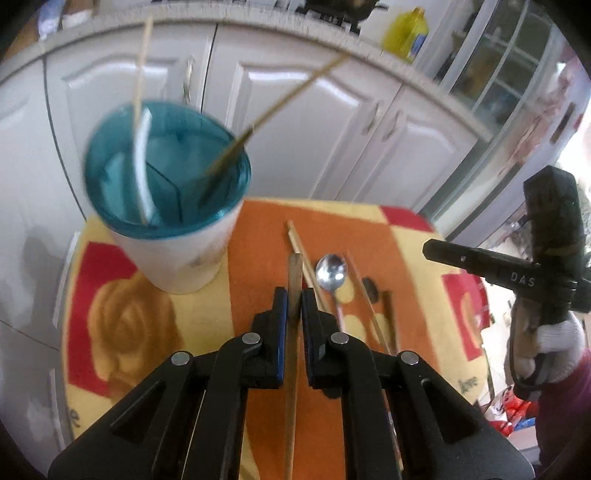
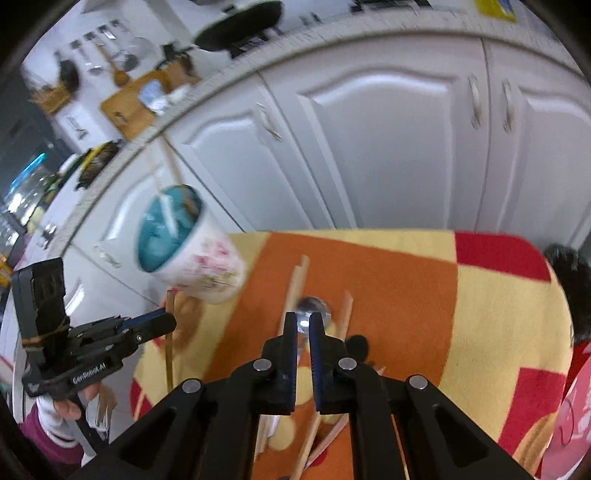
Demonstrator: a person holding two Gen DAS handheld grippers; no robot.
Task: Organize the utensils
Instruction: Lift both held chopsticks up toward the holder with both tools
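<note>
My left gripper [image 1: 294, 295] is shut on a wooden chopstick [image 1: 291, 387] that runs back between the fingers, held above the table; the right wrist view shows this chopstick [image 2: 169, 354] hanging upright from it. A white cup [image 1: 177, 258] with a teal inside stands at the left on the cloth, holding two chopsticks and a white spoon. A metal spoon [image 1: 331, 273] lies on the cloth among loose chopsticks [image 1: 364, 295]. My right gripper [image 2: 303, 317] is shut above that spoon [image 2: 314, 306], with nothing seen held.
The small round table wears an orange, yellow and red cloth [image 1: 125, 314]. White cabinet doors [image 1: 314, 129] stand close behind it. A small dark object [image 1: 370, 290] lies beside the spoon. A yellow bottle [image 1: 406, 33] sits on the counter above.
</note>
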